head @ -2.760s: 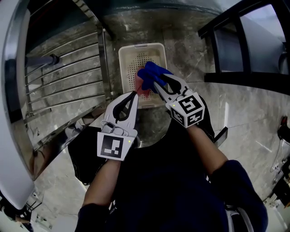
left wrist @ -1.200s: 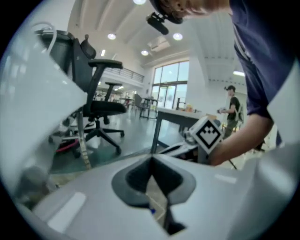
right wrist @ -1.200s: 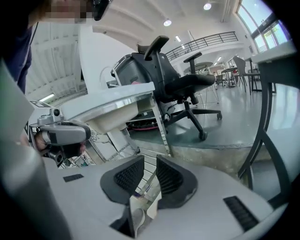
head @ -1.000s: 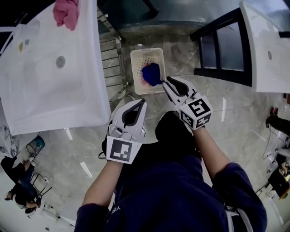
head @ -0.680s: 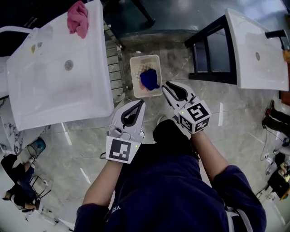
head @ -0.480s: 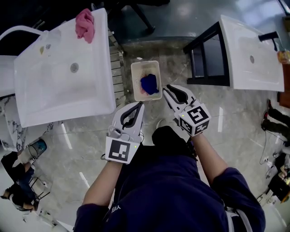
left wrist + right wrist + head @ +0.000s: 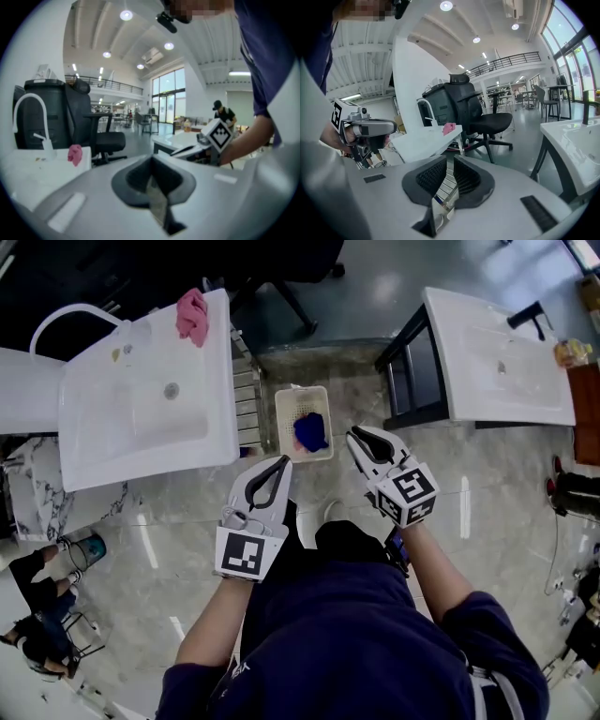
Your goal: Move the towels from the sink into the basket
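Note:
A blue towel [image 7: 310, 432] lies in the cream basket [image 7: 281, 423] on the floor, with a bit of red cloth under it. A pink towel [image 7: 192, 315] rests on the far corner of the white sink [image 7: 141, 418]; this pink towel [image 7: 449, 127] also shows ahead in the right gripper view. My right gripper [image 7: 354, 438] hangs high above the floor, right of the basket. Its jaws have just been closing, a narrow gap remains, and nothing is between them. My left gripper [image 7: 282, 462] is level with it, its tips together and empty.
A curved faucet [image 7: 66, 315] stands at the sink's back. A metal rack [image 7: 248, 404] sits under the sink beside the basket. A second white sink [image 7: 497, 362] on a dark frame [image 7: 412, 381] is to the right. A black office chair [image 7: 483, 117] stands beyond.
The right gripper let go of the blue towel into the basket. Both grippers then rose well above the floor, and the basket now looks small below them.

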`<state>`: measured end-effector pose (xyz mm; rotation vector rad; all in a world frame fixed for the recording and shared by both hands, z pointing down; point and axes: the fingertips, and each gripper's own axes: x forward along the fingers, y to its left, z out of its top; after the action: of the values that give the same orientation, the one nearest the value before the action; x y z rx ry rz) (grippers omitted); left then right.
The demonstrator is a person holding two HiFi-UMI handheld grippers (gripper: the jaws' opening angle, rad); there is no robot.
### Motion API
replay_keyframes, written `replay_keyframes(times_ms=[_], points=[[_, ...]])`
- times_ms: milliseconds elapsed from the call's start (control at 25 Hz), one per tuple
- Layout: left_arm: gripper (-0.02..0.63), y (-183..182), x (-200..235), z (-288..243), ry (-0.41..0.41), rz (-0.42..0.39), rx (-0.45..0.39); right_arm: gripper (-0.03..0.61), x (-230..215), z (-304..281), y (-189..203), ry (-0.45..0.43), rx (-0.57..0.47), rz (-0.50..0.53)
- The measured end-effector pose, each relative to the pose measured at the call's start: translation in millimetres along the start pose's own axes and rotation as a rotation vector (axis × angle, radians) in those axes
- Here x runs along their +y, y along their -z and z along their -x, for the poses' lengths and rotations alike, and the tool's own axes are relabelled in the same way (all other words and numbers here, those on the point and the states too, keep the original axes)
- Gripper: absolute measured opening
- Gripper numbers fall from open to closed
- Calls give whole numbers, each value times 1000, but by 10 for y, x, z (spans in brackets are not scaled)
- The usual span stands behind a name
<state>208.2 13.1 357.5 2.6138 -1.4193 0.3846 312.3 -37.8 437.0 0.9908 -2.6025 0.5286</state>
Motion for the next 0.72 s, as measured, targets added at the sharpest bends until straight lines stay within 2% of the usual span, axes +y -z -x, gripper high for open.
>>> replay_keyframes(times_ms=[360, 720], points=[[3, -264, -366, 492, -83, 9, -20, 34, 119, 599, -147, -28, -40, 26], [3, -493, -132, 784, -87, -34, -79, 26, 573, 547, -388, -48, -73, 52]])
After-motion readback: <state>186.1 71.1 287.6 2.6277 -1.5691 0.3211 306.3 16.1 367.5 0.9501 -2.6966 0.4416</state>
